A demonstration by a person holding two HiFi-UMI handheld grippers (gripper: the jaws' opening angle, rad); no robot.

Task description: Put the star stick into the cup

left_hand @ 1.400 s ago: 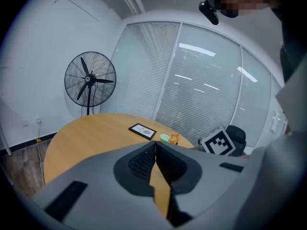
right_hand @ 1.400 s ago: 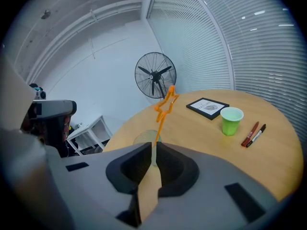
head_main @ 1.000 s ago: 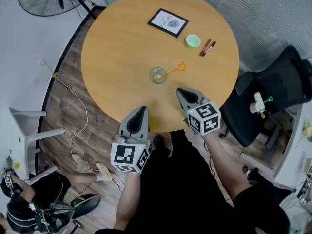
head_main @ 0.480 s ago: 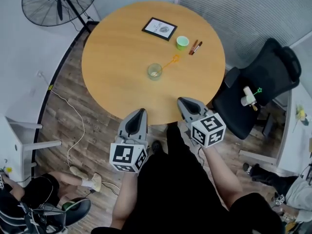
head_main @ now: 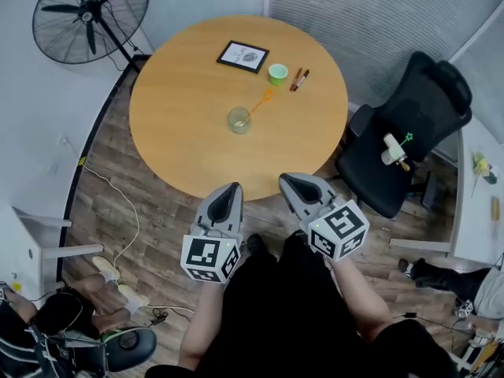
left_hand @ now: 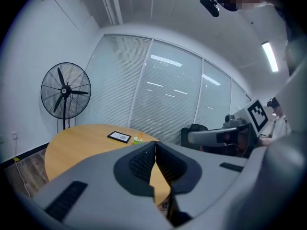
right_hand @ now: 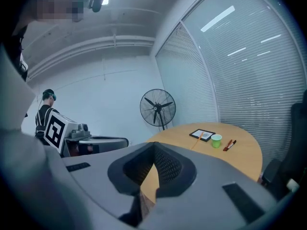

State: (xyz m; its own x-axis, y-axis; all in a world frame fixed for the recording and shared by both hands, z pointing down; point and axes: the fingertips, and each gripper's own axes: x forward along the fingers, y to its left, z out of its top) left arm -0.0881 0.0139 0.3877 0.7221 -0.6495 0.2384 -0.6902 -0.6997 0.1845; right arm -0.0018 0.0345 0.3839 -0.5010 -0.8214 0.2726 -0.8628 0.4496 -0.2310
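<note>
The star stick (head_main: 262, 103) lies on the round table (head_main: 181, 132) with its lower end at the clear cup (head_main: 239, 120); I can't tell whether that end sits inside. Both are well apart from my grippers, which hang off the table's near edge. My left gripper (head_main: 230, 188) has its jaws pressed together on nothing, and so does my right gripper (head_main: 288, 180).

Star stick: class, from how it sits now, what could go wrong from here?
1. The star stick seems to lean far out of the clear cup; it might slide out or tip the cup.
2. Falling, it could hit the green cup just beyond its star.
3. The left gripper and right gripper are shut, off the table: neither can steady it.
</note>
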